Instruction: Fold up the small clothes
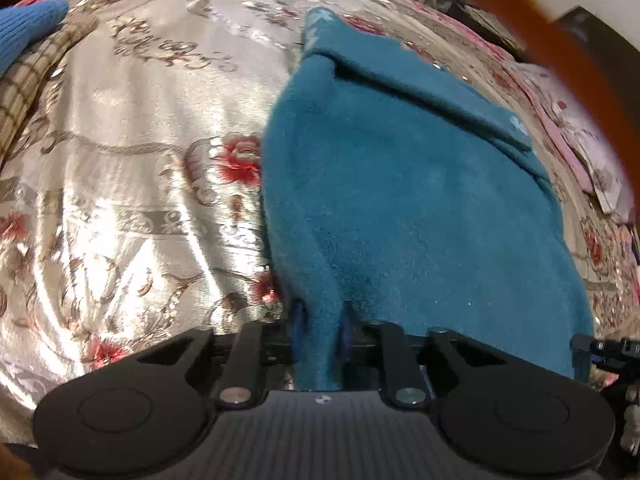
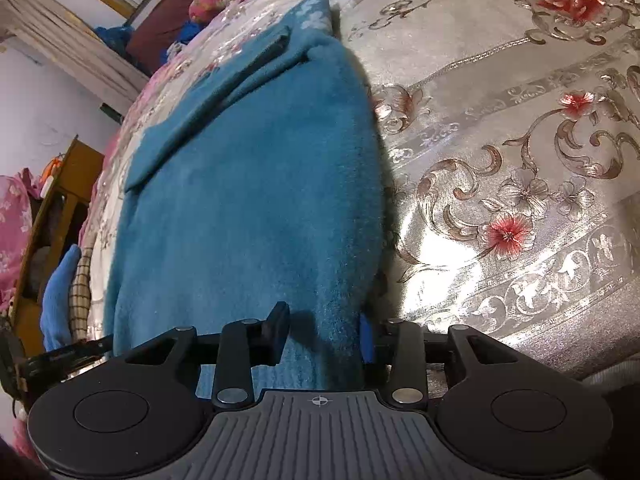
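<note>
On the shiny flowered bedspread lies the teal fleece garment, and both claws are right at its near hem. From the left claw the cloth runs off toward twelve and one o'clock, long axis pointing away from the camera, with a folded flap lying across the far part, slanting from about eleven down to two o'clock. That left claw is clenched on the hem: a ridge of teal fleece is pinched up between the two blue-tipped fingers, near the garment's left edge.

Over to the right claw now. Here the garment stretches to eleven and twelve o'clock, its right edge running almost straight up the view. The black finger sits on top of the fleece, the blue-padded finger is at the cloth's right edge, and the fleece bunches between them. I read it as grasping that corner, though the gap looks wider than on the left and the bite is partly hidden.

So each claw has its own near corner, neither needs to reach across. The garment's length lies straight ahead of both, so the likely fold, to my eye, carries the near hem forward toward twelve o'clock, over the body and up to the flap.

Off at nine o'clock in the left view, a light blue knit piece rests on a checked cloth, well apart from the action.
</note>
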The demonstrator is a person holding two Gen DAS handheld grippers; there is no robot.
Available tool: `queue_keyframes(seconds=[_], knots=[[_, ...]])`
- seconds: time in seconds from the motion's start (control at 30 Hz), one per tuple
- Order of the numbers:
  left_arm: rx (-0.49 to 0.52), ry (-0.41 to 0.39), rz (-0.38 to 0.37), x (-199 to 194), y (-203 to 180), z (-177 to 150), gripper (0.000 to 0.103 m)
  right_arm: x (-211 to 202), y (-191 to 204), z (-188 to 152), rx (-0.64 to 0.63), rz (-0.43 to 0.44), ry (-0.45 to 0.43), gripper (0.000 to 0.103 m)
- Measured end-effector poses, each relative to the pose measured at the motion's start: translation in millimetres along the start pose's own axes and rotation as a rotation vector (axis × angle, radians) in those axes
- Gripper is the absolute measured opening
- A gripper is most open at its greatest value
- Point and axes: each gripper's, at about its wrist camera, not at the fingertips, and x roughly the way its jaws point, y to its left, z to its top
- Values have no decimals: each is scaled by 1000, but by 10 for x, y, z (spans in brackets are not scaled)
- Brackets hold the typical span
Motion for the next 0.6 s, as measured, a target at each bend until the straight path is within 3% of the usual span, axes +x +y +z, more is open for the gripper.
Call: queue_keyframes(seconds=[0.13, 0.37, 0.53, 0.6], knots=[[-70, -22, -41, -59, 73, 28, 17, -26, -69, -13, 33, 34, -17, 16], [-169, -77, -140, -242, 112, 112, 16, -249, -152, 51, 154, 279, -112, 14], [-223, -145, -275, -384, 110, 259, 16, -273, -157, 152, 252, 417, -164, 14], [-278, -163, -363, -351, 132, 345, 16, -251, -130, 198, 277, 447, -173, 14]])
